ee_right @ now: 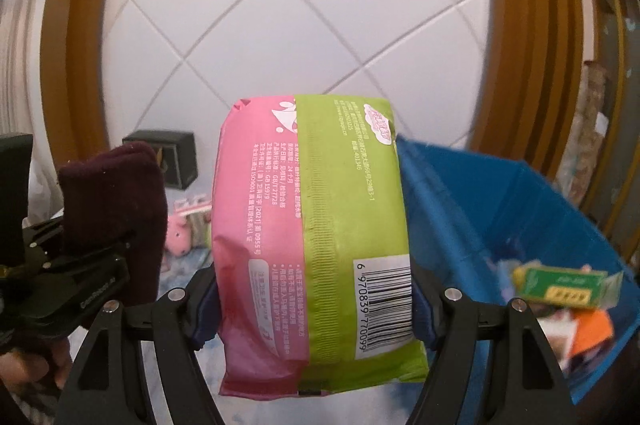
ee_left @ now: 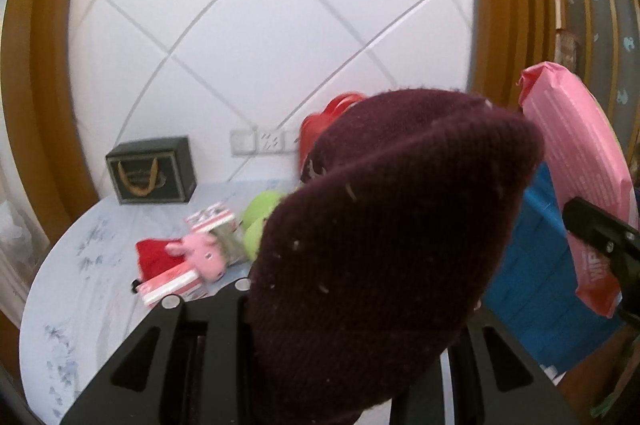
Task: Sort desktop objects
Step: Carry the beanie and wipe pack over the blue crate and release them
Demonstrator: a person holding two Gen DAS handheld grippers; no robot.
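Observation:
My left gripper (ee_left: 352, 309) is shut on a folded maroon knit cloth (ee_left: 384, 225) that fills the middle of the left wrist view; it also shows at the left of the right wrist view (ee_right: 116, 201). My right gripper (ee_right: 314, 309) is shut on a pink and green wipes pack (ee_right: 316, 241), held upright above the table; the pack also shows at the right of the left wrist view (ee_left: 576, 161). A blue bin (ee_right: 500, 209) stands to the right, with a green box (ee_right: 560, 285) and other items inside.
On the pale patterned table (ee_left: 80, 285) lie a pink pig toy (ee_left: 204, 253), a red cloth (ee_left: 154, 255), red and white striped boxes (ee_left: 172, 285), and a green object (ee_left: 260, 221). A dark gift bag (ee_left: 152, 169) stands at the back by the tiled wall.

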